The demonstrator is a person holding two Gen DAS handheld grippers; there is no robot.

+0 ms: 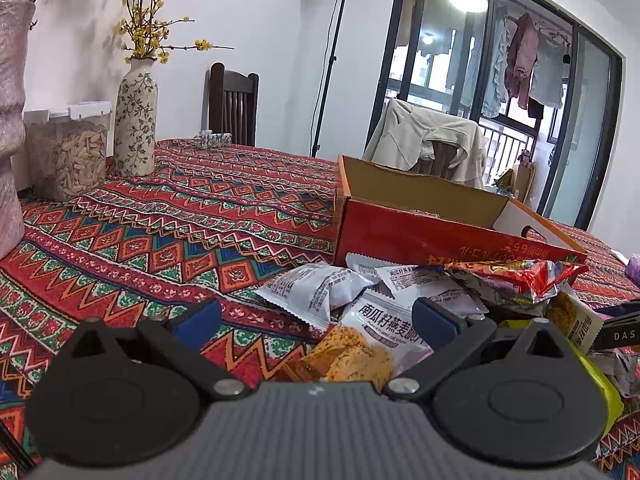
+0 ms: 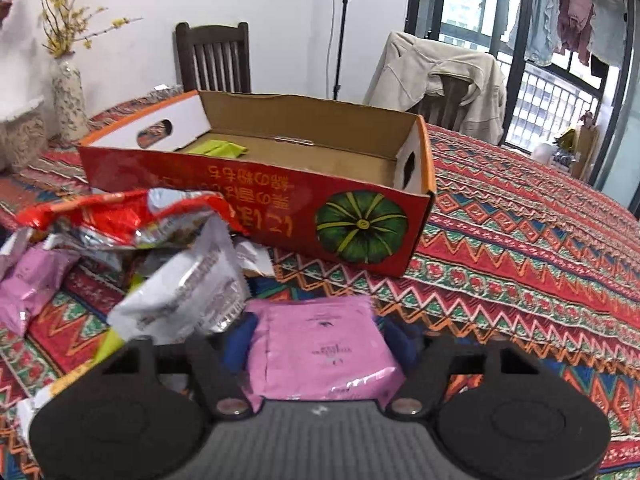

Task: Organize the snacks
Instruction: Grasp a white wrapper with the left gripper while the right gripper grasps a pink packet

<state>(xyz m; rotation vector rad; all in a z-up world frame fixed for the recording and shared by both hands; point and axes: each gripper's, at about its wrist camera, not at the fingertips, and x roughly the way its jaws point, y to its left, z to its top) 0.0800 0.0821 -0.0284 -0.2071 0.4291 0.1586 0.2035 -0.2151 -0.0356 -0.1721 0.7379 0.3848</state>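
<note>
Snacks [image 1: 400, 300] lie in a heap on the patterned tablecloth [image 1: 180, 216], just before the red cardboard box [image 2: 256, 184].
Only the right wrist view shows the box inside, with a green packet [image 2: 218, 148]; the right gripper [image 2: 320, 340] clamps a pink packet [image 2: 320, 352], while the left gripper [image 1: 316, 320] is wide open over an oat crisp packet [image 1: 376, 340].

Snack packets [image 1: 360, 300] before box [image 1: 420, 236] on table [image 1: 180, 216]

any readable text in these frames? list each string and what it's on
"南瓜籽燕麦脆": white oat-crisp packet under the left gripper.
"DAS": black part at right edge, cut off.
Red cardboard box: upside-down yellow print, not legible.
Pink packet in the right gripper: print too small.
Other packets' print: blurred.
</note>
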